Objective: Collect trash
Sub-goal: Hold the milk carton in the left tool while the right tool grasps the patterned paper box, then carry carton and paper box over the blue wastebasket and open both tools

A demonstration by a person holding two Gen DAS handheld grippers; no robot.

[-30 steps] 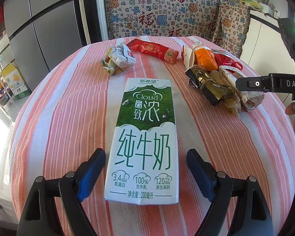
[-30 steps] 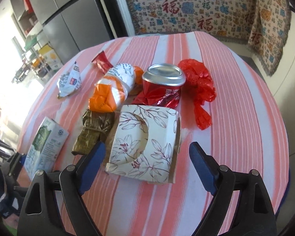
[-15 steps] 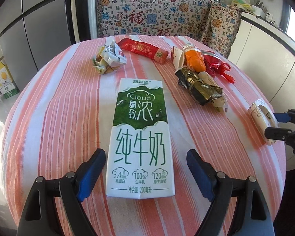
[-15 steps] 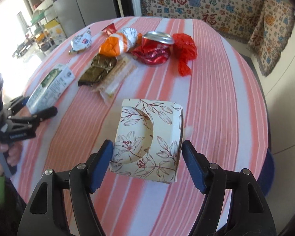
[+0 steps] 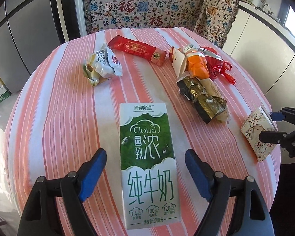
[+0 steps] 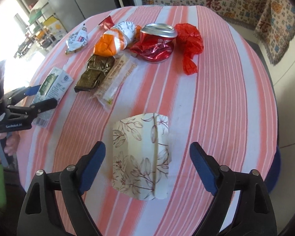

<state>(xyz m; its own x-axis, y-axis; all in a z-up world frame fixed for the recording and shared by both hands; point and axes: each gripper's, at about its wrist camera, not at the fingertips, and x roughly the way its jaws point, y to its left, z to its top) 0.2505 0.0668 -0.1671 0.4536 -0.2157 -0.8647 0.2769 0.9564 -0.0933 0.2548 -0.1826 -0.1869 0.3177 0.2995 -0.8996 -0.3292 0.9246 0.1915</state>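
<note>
On the round worktop (image 5: pixel 49 102) with its pink-and-white striped cloth, the left hand-held gripper (image 5: pixel 145 172) is spread wide around a green-and-white milk carton (image 5: pixel 147 163) lying flat near the front edge, neither pad touching it. The right hand-held gripper (image 6: pixel 147 167) is equally wide open around a crumpled floral paper box (image 6: pixel 140 157) near the right edge, gripping nothing. Towards the far edge lie a dented red can (image 6: pixel 157 41), an orange-and-white wrapper (image 6: pixel 114 41) and a gold foil wrapper (image 6: pixel 96 70).

Right tool (image 6: pixel 147 164) opened wider, floral box (image 6: pixel 140 157) turned, resting on table
</note>
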